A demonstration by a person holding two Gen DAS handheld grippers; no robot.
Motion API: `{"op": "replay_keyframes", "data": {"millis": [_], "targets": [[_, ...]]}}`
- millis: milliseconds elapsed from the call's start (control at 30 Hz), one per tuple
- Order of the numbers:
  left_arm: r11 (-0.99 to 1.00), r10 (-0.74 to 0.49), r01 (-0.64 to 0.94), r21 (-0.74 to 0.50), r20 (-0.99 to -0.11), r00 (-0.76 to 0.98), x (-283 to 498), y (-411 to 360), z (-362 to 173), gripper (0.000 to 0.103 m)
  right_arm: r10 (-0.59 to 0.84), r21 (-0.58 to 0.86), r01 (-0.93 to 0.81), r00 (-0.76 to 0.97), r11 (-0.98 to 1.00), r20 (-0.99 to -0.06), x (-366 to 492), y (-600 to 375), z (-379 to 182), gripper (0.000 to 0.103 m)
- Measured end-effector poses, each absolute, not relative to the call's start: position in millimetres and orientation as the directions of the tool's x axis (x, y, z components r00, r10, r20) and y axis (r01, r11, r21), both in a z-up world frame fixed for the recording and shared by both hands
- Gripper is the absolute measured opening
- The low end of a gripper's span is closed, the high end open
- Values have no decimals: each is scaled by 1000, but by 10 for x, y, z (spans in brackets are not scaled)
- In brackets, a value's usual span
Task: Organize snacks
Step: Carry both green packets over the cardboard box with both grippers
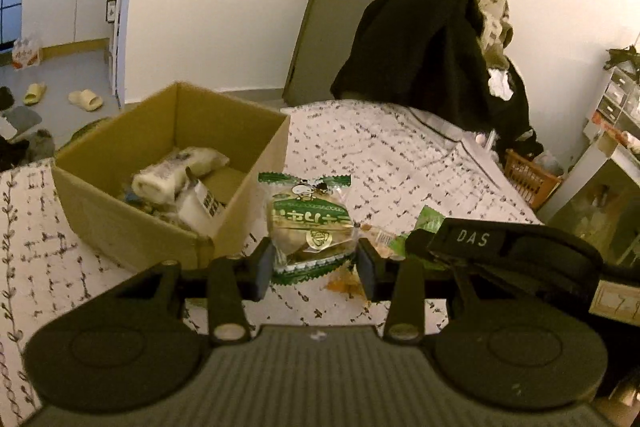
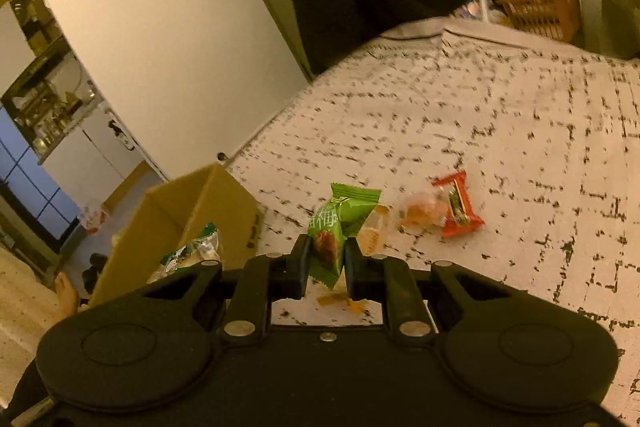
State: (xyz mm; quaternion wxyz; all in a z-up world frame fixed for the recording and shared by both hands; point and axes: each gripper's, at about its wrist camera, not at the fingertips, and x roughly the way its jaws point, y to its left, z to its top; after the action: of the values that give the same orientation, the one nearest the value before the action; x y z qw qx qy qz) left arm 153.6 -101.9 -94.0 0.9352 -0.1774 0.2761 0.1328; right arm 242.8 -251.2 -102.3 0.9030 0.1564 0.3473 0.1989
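Left claw is clamped on the cake, a round one in a clear green-edged wrapper, pads squeezing its sides so it hangs flat-faced toward me and can't twist out. Right claw is pinched nearly shut on the plum candy, a thin green sachet gripped across its lower half, top corner sticking up free.

Now the big picture: the bed is my work surface, and the box sits on it open-topped, up and left of both claws, already holding a few packets. That's where these two belong, I'd say, so I'm carrying one in each hand to save a trip.

Both claws tilt down and forward, clear above the sheet, cake just beside the box's near corner.

Small stuff on the sheet, not yet collected: a red wrapper, an orange sweet touching it, and an orange scrap under my right claw.
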Motion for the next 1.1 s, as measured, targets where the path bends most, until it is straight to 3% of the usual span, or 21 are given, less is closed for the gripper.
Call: {"op": "replay_keyframes", "data": {"millis": [367,1100], "targets": [[888,184,-362,-284,-503,845,1411,-689,-572,42,490,465,-258,716,847,-497,2318,-2380,-799,18],[896,214,-367,-252,-478,852,1402,22,-355,42,561,470,-355,707,808,-431,2466,-1665,-552,18]]}}
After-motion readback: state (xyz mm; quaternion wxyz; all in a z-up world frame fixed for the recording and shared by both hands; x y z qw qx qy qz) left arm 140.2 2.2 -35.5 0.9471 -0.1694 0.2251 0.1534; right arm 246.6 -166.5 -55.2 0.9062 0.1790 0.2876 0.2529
